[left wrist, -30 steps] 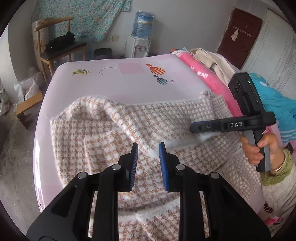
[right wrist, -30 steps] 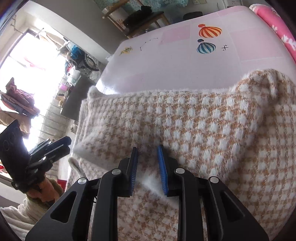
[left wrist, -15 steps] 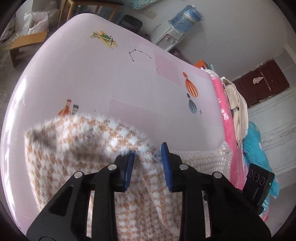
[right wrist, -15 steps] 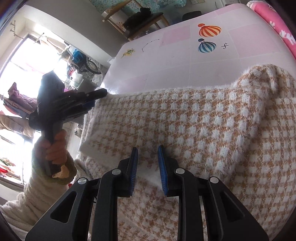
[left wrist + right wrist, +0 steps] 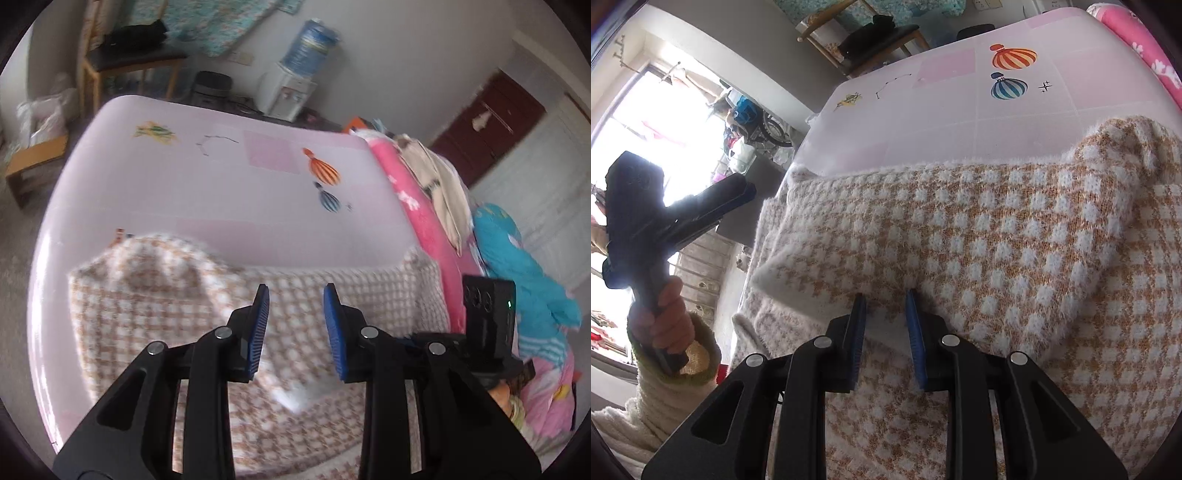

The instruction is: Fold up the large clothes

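Left wrist view: looks down-forward over the knit garment (image 5: 155,317) on the bed (image 5: 207,206) toward the water dispenser (image 5: 291,88). Right wrist view: closer above the garment, facing the window (image 5: 642,155). Both share the garment and the balloon print (image 5: 1014,57).

A pale pink worktop (image 5: 155,206), printed with orange and blue striped balloons, carries a fuzzy tan-and-white checked sweater (image 5: 997,236) folded across its near end, with a pink blanket (image 5: 417,206) lying along its right edge.
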Motion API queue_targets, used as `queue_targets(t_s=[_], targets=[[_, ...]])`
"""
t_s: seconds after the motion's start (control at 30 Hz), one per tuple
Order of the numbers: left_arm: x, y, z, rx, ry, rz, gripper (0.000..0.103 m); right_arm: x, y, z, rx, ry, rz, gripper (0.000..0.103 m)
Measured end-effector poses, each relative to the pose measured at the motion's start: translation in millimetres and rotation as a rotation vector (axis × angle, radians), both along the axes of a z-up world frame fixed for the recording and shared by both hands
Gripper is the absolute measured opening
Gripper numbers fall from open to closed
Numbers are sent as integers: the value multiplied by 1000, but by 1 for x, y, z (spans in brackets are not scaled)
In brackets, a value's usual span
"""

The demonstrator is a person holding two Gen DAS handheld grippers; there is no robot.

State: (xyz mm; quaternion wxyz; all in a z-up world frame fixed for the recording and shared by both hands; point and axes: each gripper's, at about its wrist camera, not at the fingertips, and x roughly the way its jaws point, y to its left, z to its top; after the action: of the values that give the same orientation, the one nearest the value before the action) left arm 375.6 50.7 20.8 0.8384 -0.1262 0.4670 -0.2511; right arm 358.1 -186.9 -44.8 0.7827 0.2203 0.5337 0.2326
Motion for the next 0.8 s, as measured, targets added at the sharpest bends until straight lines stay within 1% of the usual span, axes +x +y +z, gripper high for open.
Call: queue_targets(t_s=[0.07, 0.13, 0.17, 0.2, 0.3, 0.37, 0.4, 0.43, 0.47, 0.5, 0.53, 0.57, 0.63, 0.67, 0.7, 0.73, 0.8], targets=[[-3, -27, -17, 102, 49, -73, 29, -3, 0, 3, -22, 13, 7, 23], [-9, -40, -42, 231, 99, -97, 29, -12, -5, 12, -77, 30, 10, 23], [-14, -40, -47, 266, 83, -100, 29, -19, -9, 17, -110, 23, -3, 23], [-20, -37, -46, 257, 54, -99, 29, -19, -15, 27, -143, 3, -25, 23], [-21, -25, -48, 202, 67, -78, 29, -1, -28, 57, -234, -71, -94, 23], [-21, -22, -50, 181, 72, -69, 29, 17, -26, 65, -268, -117, -99, 23], [-23, -21, -51, 176, 70, -64, 29, 25, -24, 62, -313, -131, -99, 26], [-24, -20, -51, 175, 62, -62, 29, 32, -21, 51, -383, -124, -103, 28], [-26, -20, -51, 176, 50, -62, 29, 39, -21, 34, -440, -96, -90, 28], [-29, -20, -51, 178, 40, -63, 29, 39, -21, 17, -451, -79, -64, 28], [-31, -20, -50, 178, 36, -65, 29, 34, -23, 11, -439, -107, -61, 28], [-34, -18, -48, 182, 35, -68, 29, 32, -22, 11, -441, -113, -58, 28], [-40, -8, -35, 192, 7, -71, 29, 31, -24, 22, -455, -86, -73, 28], [-41, -5, -24, 209, -33, -64, 28, 31, -22, 31, -461, -95, -78, 28], [-39, -2, -14, 224, -75, -55, 29, 31, -18, 41, -448, -124, -73, 28], [-35, -1, -5, 228, -99, -48, 29, 33, -13, 49, -416, -152, -58, 28], [-19, -5, 5, 217, -107, -38, 29, 42, 3, 59, -354, -184, -23, 28]])
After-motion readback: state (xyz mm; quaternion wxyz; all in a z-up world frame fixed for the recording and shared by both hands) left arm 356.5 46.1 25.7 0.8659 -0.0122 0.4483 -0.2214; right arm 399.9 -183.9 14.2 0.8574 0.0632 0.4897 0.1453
